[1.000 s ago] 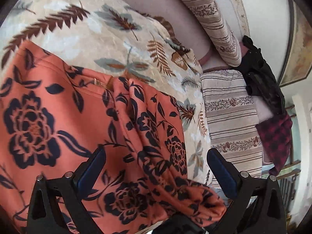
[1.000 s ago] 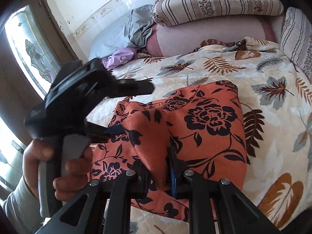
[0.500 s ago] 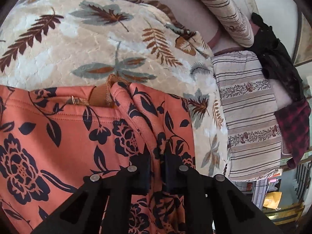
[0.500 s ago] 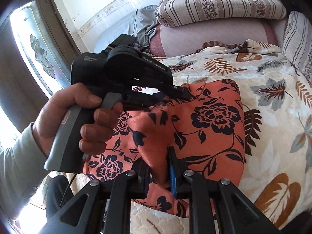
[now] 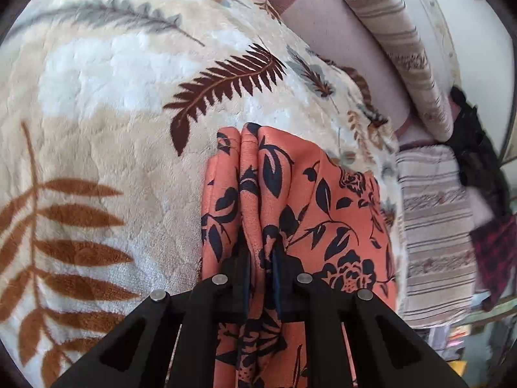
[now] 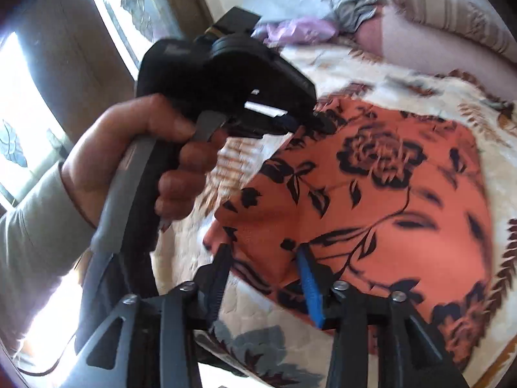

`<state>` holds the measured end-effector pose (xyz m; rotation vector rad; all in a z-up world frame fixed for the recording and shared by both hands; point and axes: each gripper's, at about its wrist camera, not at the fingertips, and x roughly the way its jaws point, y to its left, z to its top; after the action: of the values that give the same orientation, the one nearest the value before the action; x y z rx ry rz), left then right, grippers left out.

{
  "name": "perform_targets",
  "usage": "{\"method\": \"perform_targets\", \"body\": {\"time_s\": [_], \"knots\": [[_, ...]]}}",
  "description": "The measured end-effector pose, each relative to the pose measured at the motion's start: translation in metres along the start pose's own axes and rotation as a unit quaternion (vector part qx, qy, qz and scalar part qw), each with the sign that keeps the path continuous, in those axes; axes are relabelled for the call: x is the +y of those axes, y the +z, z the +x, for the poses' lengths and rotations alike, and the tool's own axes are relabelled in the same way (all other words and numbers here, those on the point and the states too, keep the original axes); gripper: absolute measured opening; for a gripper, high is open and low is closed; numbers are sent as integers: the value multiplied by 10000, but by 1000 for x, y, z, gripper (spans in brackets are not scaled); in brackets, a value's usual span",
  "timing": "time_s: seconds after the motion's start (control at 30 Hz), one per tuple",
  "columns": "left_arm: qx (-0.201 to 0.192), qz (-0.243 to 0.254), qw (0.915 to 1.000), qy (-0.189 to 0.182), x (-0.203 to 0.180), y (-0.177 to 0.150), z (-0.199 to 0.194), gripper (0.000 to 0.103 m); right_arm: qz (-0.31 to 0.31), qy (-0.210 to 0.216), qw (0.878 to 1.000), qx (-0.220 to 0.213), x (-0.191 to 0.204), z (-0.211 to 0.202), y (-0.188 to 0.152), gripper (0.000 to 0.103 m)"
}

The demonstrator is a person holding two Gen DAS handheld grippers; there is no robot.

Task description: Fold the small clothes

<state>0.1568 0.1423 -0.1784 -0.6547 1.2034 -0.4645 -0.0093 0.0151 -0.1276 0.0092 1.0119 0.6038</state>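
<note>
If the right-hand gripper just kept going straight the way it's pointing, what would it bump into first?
The orange floral garment. The right gripper stands open, and the cloth's near corner already lies between its fingers, so it would likely run into that fabric straight away, with the leaf-print blanket beneath it.

no readable text, print on left gripper (image 6: 310,119) body blurred

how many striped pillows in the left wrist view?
2. One striped pillow lies along the wall at upper right; the other sits at the bed's right edge below it. More may be hidden.
</note>
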Motion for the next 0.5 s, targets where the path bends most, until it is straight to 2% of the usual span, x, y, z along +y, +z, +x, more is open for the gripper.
{"method": "perform_targets", "body": {"time_s": [0.13, 0.23, 0.3, 0.4, 0.43, 0.5], "knots": [[-158, 919, 9951, 329, -42, -3, -11, 11, 169, 102, 9996, -220, 3, -14, -6, 57], [-269, 1050, 9936, 318, -58, 0, -21, 11, 243, 105, 9992, -307, 3, -30, -9, 57], [-484, 1132, 9921, 233, -66, -3, -38, 11, 266, 109, 9986, -437, 4, -48, -14, 57], [-682, 1255, 9893, 291, -66, -12, -56, 11, 336, 148, 9973, -629, 4, -74, -25, 62], [-634, 1251, 9892, 418, -58, -13, -51, 11, 353, 170, 9969, -685, 4, -81, -29, 64], [-175, 1034, 9916, 759, -30, -9, -23, 12, 392, 229, 9962, -748, 4, -90, -34, 64]]}}
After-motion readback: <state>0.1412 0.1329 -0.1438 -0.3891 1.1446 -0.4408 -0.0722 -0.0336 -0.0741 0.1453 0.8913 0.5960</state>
